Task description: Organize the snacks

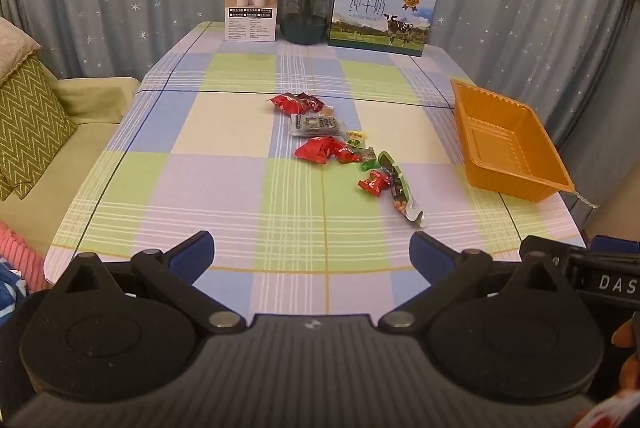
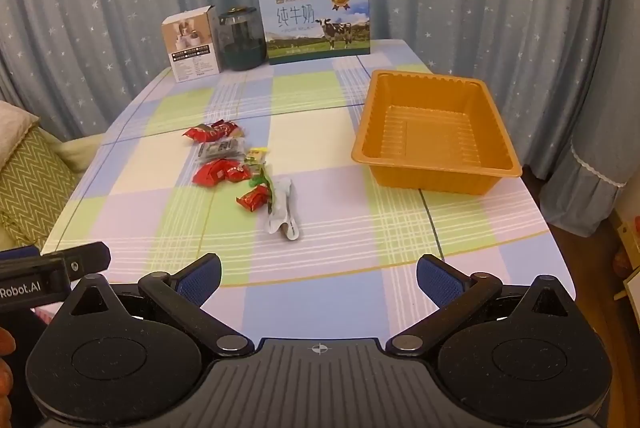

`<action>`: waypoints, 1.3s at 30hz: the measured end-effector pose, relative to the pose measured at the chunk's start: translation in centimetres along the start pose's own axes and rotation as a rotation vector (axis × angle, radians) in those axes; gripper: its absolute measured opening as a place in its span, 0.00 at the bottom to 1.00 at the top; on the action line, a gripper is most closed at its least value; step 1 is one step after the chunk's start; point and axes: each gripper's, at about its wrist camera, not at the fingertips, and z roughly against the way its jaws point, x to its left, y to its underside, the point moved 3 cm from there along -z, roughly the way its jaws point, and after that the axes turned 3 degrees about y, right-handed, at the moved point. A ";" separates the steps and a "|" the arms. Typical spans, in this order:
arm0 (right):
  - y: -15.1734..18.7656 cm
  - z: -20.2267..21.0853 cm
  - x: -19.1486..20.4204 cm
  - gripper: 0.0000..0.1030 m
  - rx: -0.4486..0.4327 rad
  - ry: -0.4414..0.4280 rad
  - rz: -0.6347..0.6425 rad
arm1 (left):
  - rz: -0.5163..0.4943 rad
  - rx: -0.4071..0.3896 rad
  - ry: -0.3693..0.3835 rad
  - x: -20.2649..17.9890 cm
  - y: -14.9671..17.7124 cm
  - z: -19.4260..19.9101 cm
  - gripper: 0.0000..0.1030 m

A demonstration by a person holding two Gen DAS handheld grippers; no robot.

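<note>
Hovering released over the near desk (image 1: 168,180), each hand-held gripper, left (image 1: 312,254) and right (image 2: 318,274), faces scattered snacks (image 1: 320,148), tray (image 2: 436,168) far right.

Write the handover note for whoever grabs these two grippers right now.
Left gripper: open, holding nothing, hovering over the near edge of the checked tablecloth.
Right gripper: open, holding nothing, hovering beside it.
Snacks: a loose line of small wrapped packets, red, grey, green and silver, lies mid-table.
Orange ribbed plastic tray: on the right side of the table, nothing in it.
Done: nothing yet.
Left: move every packet into the tray. The nearest silver one is probably the easiest start for the right gripper.
</note>
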 end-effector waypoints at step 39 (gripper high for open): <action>-0.5 0.4 -0.2 1.00 -0.011 0.009 -0.009 | -0.005 0.000 0.007 -0.3 0.0 0.1 1.00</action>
